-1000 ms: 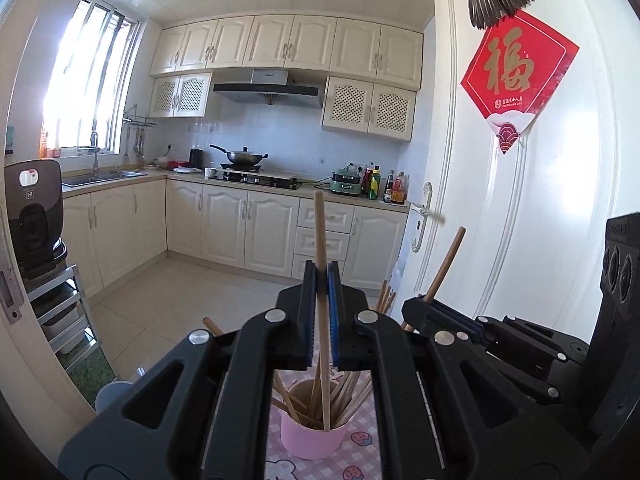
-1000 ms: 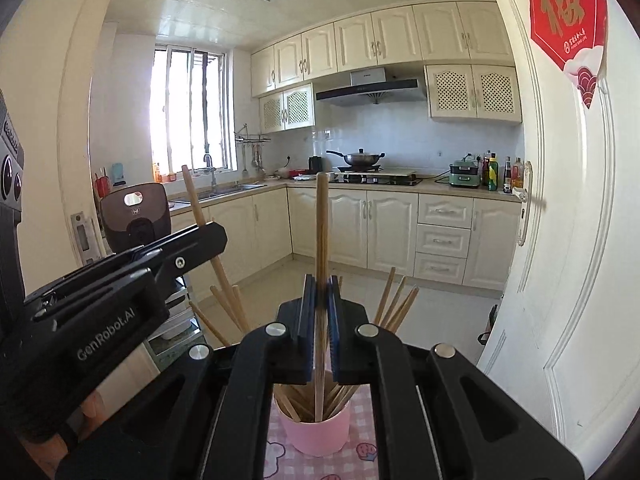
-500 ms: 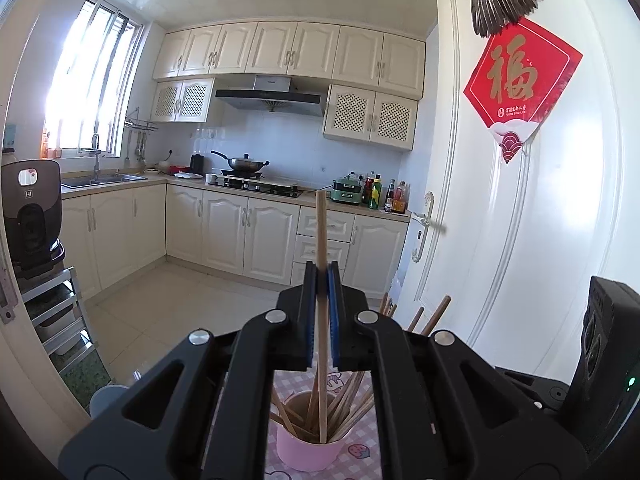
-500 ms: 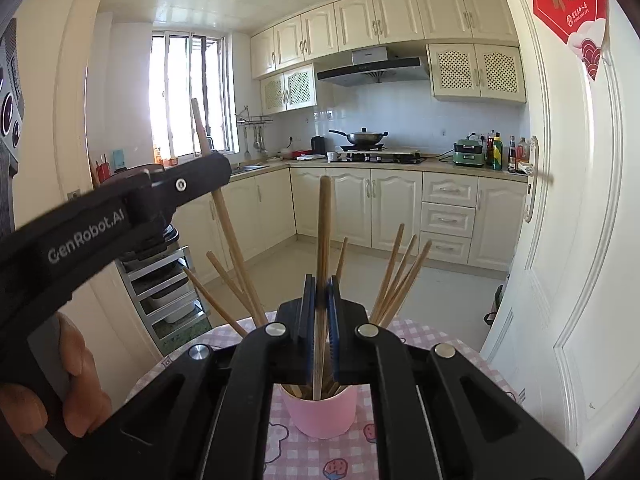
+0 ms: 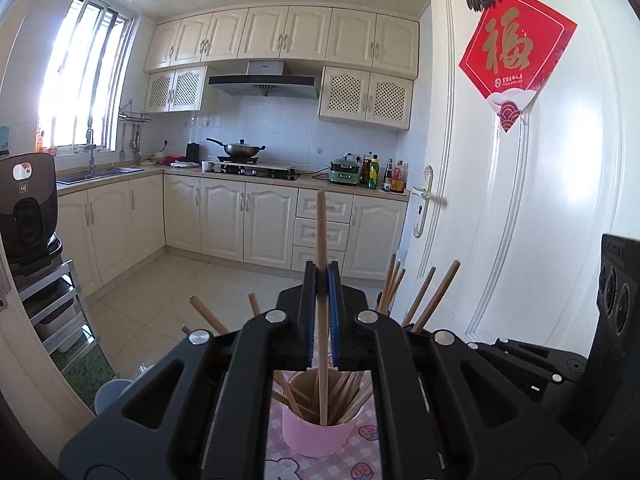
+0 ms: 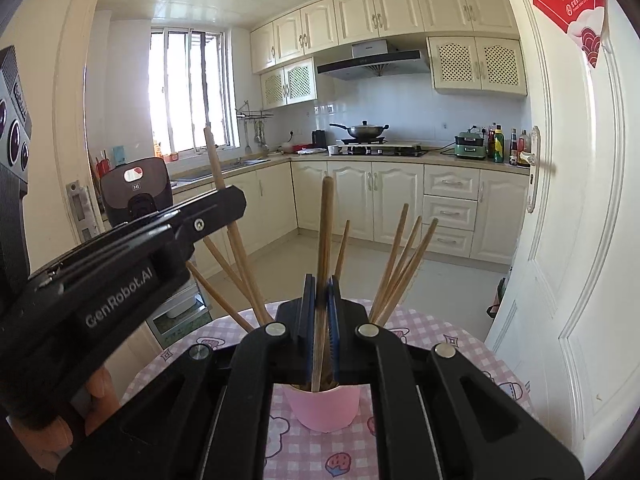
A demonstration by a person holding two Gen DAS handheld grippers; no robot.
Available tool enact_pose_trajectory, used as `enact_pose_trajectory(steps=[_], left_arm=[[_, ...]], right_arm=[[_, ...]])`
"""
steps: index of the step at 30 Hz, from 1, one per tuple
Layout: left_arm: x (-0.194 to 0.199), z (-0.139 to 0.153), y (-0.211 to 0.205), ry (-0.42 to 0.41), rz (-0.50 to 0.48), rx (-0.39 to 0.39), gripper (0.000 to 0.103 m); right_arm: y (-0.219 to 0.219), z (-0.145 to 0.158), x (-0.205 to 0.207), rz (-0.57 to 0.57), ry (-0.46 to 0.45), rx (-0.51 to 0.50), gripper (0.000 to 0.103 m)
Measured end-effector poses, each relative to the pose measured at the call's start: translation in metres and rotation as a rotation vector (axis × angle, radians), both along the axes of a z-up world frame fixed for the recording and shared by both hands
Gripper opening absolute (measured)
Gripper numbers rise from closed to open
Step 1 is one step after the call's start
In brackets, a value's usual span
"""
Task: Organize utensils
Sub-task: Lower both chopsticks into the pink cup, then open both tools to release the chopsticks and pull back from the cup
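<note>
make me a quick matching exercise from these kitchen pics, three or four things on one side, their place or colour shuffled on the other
Things:
1. cup
2. wok
3. left gripper
4. paper sign

Place, colour or state:
A. red, hanging on the door
B. pink, holding chopsticks
C. on the stove
D. shut on a chopstick

Pairs: 1-B, 2-C, 3-D, 4-A

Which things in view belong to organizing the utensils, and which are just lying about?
In use:
- left gripper, shut on a chopstick
- right gripper, shut on a chopstick
- pink cup of chopsticks

Lying about:
- wok
- sauce bottles
- red door decoration
</note>
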State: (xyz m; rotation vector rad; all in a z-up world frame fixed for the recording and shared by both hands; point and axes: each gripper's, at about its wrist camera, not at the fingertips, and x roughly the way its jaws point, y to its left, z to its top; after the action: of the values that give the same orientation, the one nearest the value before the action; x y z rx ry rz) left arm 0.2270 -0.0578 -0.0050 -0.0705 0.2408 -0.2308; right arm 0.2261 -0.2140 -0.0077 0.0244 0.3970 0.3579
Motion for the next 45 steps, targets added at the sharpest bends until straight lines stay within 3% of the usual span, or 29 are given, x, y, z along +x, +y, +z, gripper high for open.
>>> enact_pose_trajectory(steps=[18,24,33,34,36,37,45], left_arm=[[0.008,-0.042,0.013,0.13,-0.012,0.007,0.006],[0.012,-0.048,0.014,0.188,-0.014,0.002,0.007],[0.003,-0.049,0.018,0.203,-0.003,0.011,0.007],[0.001,-0.049,0.019,0.2,-0.001,0.013,0.014],[-0.003,-0.046,0.022,0.191,0.019,0.013,0.051],[-0.008,-0.045,0.024,0.167,0.043,0.011,0.056],[-0.022,-0.044,0.034,0.174,0.058,0.031,0.061]], right_arm=[[0.004,-0.017,0.007,-0.01,0.047,-0.008,0.005],[0.003,-0.017,0.008,-0.017,0.057,-0.012,0.006],[0.001,-0.017,0.003,-0.018,0.062,-0.002,0.007],[0.0,-0.017,0.002,-0.019,0.062,-0.003,0.008],[-0.001,-0.016,0.0,-0.018,0.061,0.002,0.011],[-0.002,-0.016,-0.002,-0.024,0.061,0.003,0.014],[-0.004,-0.015,-0.013,-0.023,0.06,0.008,0.023]])
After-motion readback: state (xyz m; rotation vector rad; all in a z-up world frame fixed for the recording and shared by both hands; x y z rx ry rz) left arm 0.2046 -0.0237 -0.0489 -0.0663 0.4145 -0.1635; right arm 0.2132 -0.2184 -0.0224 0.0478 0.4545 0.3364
